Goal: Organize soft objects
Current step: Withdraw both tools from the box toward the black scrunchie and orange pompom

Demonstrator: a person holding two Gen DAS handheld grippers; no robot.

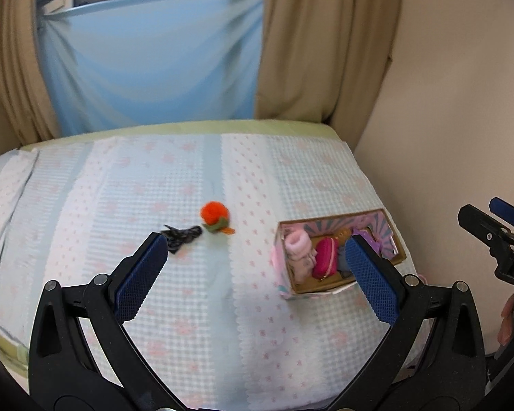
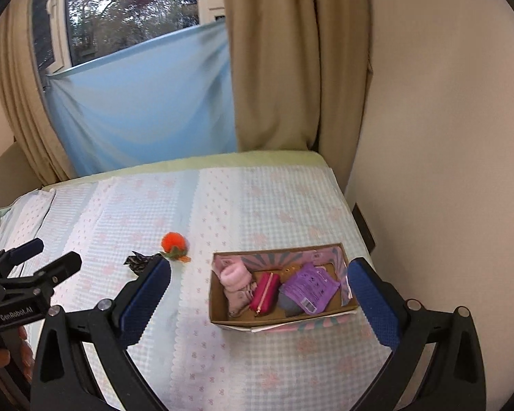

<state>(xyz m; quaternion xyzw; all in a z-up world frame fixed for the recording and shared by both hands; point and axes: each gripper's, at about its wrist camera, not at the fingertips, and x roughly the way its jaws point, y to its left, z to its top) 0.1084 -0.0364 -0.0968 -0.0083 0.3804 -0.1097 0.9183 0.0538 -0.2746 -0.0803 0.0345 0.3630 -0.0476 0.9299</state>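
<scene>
An orange plush fruit [image 1: 215, 216] with a green leaf lies on the bed, with a dark patterned cloth [image 1: 181, 234] just left of it. A cardboard box [image 1: 339, 286] to the right holds pink socks [image 1: 300, 253], a magenta pouch [image 1: 325, 257] and a purple packet [image 2: 308, 286]. My left gripper [image 1: 255, 257] is open and empty, held above the bed in front of the toy and box. My right gripper [image 2: 258, 282] is open and empty, in front of the box [image 2: 222, 323]. The plush [image 2: 173, 244] and cloth [image 2: 138, 262] also show in the right wrist view.
The bed [image 1: 188, 308] has a pale blue and pink checked cover. A beige wall [image 2: 428, 137] runs along its right side. Tan curtains [image 1: 308, 51] and a blue sheet [image 1: 147, 61] hang behind the bed's far edge, below a window.
</scene>
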